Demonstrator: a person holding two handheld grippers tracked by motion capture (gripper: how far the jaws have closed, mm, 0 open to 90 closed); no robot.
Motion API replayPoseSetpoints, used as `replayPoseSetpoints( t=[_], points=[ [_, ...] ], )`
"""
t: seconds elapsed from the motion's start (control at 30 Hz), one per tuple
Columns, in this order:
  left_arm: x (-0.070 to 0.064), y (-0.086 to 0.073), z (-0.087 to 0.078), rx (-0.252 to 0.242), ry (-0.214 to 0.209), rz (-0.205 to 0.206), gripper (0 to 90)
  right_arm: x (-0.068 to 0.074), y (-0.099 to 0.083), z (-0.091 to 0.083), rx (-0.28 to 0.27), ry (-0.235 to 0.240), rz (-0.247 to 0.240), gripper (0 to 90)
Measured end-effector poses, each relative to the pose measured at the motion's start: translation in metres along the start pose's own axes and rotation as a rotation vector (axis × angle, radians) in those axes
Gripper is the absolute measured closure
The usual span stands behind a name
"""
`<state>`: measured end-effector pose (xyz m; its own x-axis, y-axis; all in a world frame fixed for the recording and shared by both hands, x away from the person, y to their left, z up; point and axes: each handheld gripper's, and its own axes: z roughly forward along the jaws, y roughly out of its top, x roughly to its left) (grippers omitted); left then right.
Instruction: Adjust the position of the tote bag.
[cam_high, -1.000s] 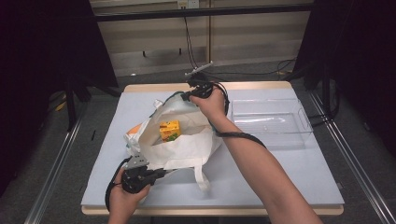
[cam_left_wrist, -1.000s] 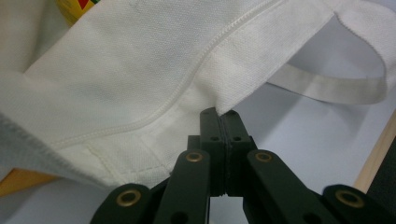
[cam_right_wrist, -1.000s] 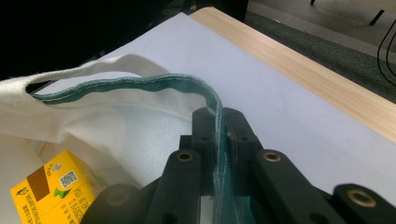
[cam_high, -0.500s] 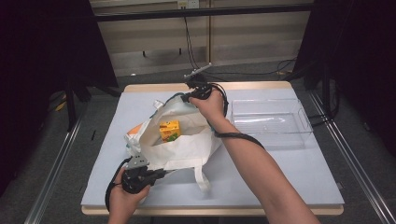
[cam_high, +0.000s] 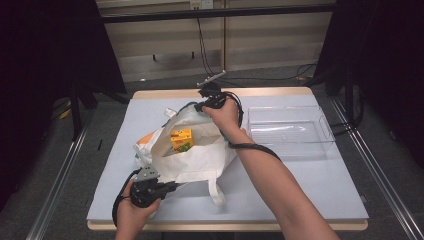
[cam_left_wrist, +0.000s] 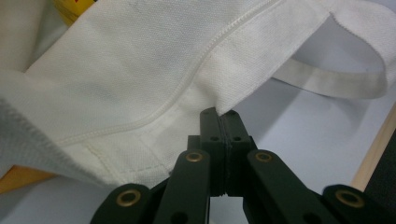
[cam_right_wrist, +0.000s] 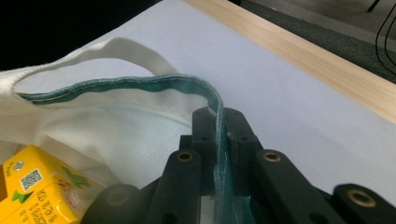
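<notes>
Both grippers are black, with brass-coloured rivets on their linkage arms. The left gripper (cam_high: 172, 187) carries a grey three-cornered plate (cam_high: 147, 174). A black cable (cam_high: 252, 146) loops over the person's bare forearm.

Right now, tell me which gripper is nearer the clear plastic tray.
Right. The right gripper holds the tote bag's far rim, just left of the clear tray. The left gripper clamps the near rim, toward the table's front-left.

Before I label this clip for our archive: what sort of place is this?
Probably a lab or studio recording station, not a home: a lone table ringed by black curtains, cables trailing over the floor, and a hand-held gripper clamped on a tote bag.
</notes>
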<state>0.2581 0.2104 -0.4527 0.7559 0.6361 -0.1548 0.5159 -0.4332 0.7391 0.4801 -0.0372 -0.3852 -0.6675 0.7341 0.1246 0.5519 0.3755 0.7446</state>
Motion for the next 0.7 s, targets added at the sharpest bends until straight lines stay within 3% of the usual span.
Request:
replayPoseSetpoints(
  t=[0.7],
  points=[
    [0.0, -0.001, 0.002, 0.014, -0.01, 0.008, 90.0, -0.007, -0.009, 0.013, 0.02, -0.011, 0.018, 84.0]
  ],
)
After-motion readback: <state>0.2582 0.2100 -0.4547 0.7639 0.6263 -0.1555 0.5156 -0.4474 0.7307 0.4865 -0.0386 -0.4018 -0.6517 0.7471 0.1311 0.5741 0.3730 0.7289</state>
